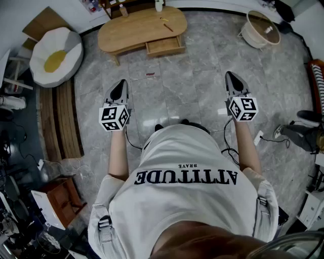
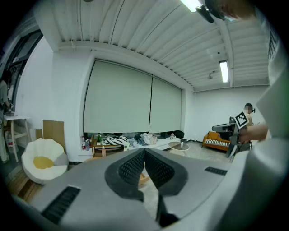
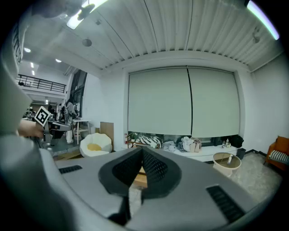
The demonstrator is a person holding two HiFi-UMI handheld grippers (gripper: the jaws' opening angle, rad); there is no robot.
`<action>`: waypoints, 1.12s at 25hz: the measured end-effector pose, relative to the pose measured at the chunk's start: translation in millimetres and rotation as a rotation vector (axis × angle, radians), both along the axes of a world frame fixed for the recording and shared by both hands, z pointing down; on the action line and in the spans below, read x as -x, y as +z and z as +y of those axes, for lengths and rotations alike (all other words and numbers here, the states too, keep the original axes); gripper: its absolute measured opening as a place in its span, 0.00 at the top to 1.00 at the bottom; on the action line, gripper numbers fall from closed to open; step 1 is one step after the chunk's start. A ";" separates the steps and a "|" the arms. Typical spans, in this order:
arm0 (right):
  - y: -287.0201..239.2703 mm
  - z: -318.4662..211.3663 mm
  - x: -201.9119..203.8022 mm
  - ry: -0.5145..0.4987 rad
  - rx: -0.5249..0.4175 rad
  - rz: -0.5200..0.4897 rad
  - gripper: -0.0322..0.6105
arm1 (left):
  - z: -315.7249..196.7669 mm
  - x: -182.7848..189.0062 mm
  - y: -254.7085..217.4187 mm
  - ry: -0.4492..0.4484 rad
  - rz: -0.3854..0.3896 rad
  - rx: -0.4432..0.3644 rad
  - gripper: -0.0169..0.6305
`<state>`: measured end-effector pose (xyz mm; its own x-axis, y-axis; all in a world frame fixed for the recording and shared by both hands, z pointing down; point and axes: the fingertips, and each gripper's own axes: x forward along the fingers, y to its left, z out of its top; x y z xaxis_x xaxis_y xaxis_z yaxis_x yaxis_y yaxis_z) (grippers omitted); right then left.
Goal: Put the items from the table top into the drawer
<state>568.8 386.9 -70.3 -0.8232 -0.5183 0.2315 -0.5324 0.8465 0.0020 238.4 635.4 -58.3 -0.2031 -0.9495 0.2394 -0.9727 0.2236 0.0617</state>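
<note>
Flooring [image 1: 192, 86] of grey marble is spreading across the room. A person in a white shirt [image 1: 187, 197] is standing on it, well apart from the wooden desk [image 1: 136, 28] ahead. An egg-shaped cushion [image 1: 55, 55] is sitting to the desk's left. The drawer [image 1: 164, 46] is hanging pulled out below the desk top. The left tool [image 1: 122, 83] and right tool [image 1: 229, 76] are pointing toward the desk, each clenched on nothing, pads meeting at the tips. A thin stick-like item [image 1: 166, 24] is lying on the desk top above the drawer, and a small bottle-like item [image 1: 123, 10] is standing near the far edge.
</note>
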 end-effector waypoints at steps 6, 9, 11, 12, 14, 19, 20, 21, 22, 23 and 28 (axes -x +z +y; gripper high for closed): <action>-0.6 1.8 3.4 -0.001 0.002 0.003 0.92 | 1.5 3.6 0.9 -0.001 0.008 0.003 0.94; 1.6 2.0 3.0 -0.004 0.006 -0.001 0.92 | 1.7 3.3 2.1 -0.004 0.008 0.002 0.94; 2.1 2.5 2.1 -0.007 0.010 -0.004 0.92 | 2.1 2.5 2.0 -0.006 0.007 0.002 0.94; 1.9 2.3 1.5 -0.007 0.012 -0.004 0.92 | 2.0 1.9 1.7 -0.008 0.006 0.003 0.94; 1.1 0.9 0.8 -0.009 0.018 -0.007 0.92 | 1.0 0.9 0.7 -0.010 0.005 0.004 0.94; 1.8 -4.5 -5.1 -0.024 0.032 -0.010 0.92 | -3.9 -8.2 -0.6 -0.020 0.006 0.004 0.94; 1.9 -5.9 -6.4 -0.027 0.031 -0.009 0.92 | -5.4 -10.4 -0.9 -0.022 0.006 0.003 0.94; 2.0 -7.3 -7.6 -0.032 0.028 -0.006 0.92 | -7.2 -12.6 -1.2 -0.024 0.006 0.002 0.94; 2.4 -8.5 -8.8 -0.038 0.025 -0.002 0.92 | -8.9 -15.1 -1.3 -0.027 0.006 0.000 0.94; 3.2 -9.8 -10.3 -0.047 0.021 0.004 0.92 | -10.7 -17.9 -1.1 -0.032 0.007 -0.002 0.94; 9.3 -19.6 -23.7 -0.095 0.015 0.021 0.92 | -20.5 -40.2 0.1 -0.059 0.009 -0.007 0.94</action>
<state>592.5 367.3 -61.0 -0.8633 -0.4346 0.2565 -0.4497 0.8932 -0.0004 278.6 614.9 -58.1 -0.2566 -0.9376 0.2345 -0.9573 0.2801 0.0722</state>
